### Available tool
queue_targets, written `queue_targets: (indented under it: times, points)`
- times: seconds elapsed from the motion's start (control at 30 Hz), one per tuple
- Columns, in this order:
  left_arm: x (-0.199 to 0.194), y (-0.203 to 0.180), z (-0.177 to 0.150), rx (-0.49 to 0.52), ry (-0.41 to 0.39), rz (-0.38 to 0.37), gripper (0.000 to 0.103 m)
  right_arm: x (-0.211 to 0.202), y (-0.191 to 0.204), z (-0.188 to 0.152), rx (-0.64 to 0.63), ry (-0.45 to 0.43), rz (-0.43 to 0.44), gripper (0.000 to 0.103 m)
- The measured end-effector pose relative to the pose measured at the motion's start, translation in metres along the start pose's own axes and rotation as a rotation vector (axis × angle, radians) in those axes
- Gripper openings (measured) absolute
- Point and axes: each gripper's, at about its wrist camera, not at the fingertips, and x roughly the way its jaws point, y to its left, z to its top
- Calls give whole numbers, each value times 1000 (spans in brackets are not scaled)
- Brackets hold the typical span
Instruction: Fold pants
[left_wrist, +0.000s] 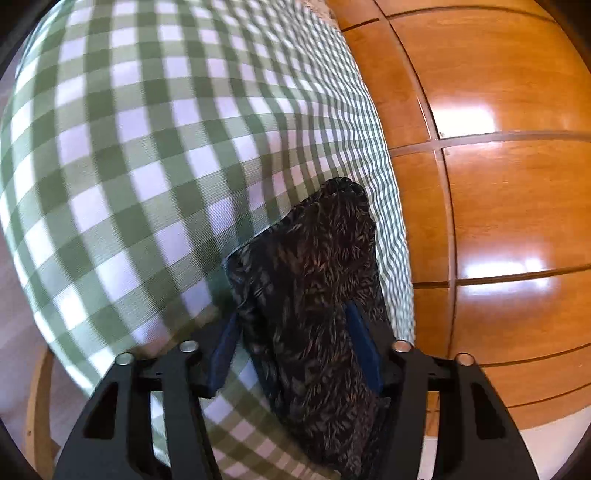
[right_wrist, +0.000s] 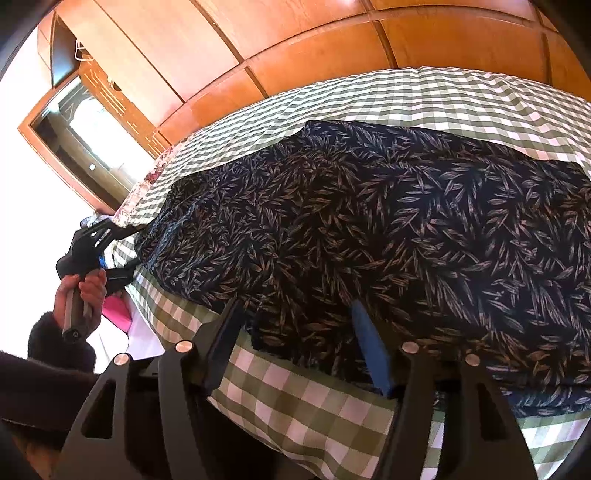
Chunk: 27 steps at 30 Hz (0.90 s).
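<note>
The dark navy leaf-print fabric pants (right_wrist: 369, 221) lie spread across the bed's green-and-white checked cover (right_wrist: 295, 413), in front of glossy orange-brown wooden wardrobe panels (right_wrist: 332, 40). The left claw (left_wrist: 295, 332) pinches a bunched fold of the pants between its blue pads (left_wrist: 360, 339), lifted above the cover. The right claw (right_wrist: 295, 332) has its fingers set astride the near edge of the pants; whether it grips cannot be told. A hand (right_wrist: 79, 295) holds the left claw's handle.

Pants (right_wrist: 369, 221): soft matt cloth, leaf print. Bed cover (left_wrist: 147, 147): woven gingham cloth, matt. Wardrobe panels (left_wrist: 498, 147), upper right: glossy varnished wood.
</note>
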Motion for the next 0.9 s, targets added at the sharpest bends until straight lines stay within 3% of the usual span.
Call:
queue_targets:
  times: [0.07, 0.1, 0.2, 0.33, 0.43, 0.53, 0.73, 0.9]
  points:
    - [3, -6, 0, 41, -14, 49, 21, 0, 1, 0, -2, 1, -1, 63]
    - [4, -12, -1, 65, -22, 61, 18, 0, 1, 0, 0, 1, 2, 64]
    - [-3, -41, -14, 228, -71, 67, 15, -2, 2, 3, 10, -4, 8, 68]
    - [-12, -102, -53, 552, -92, 9, 15, -10, 7, 11, 22, -37, 37, 73]
    - [-9, -140, -96, 775, -50, -84, 15, -12, 7, 18, 59, -51, 101, 82]
    - [1, -157, -134, 934, 15, -120, 15, -5, 5, 28, 119, -41, 193, 88]
    - [22, -165, -188, 1124, 120, -121, 15, 24, 3, 58, 261, 9, 469, 96]
    - [33, -163, -208, 1196, 148, -98, 15, 61, -4, 74, 413, 52, 587, 98]
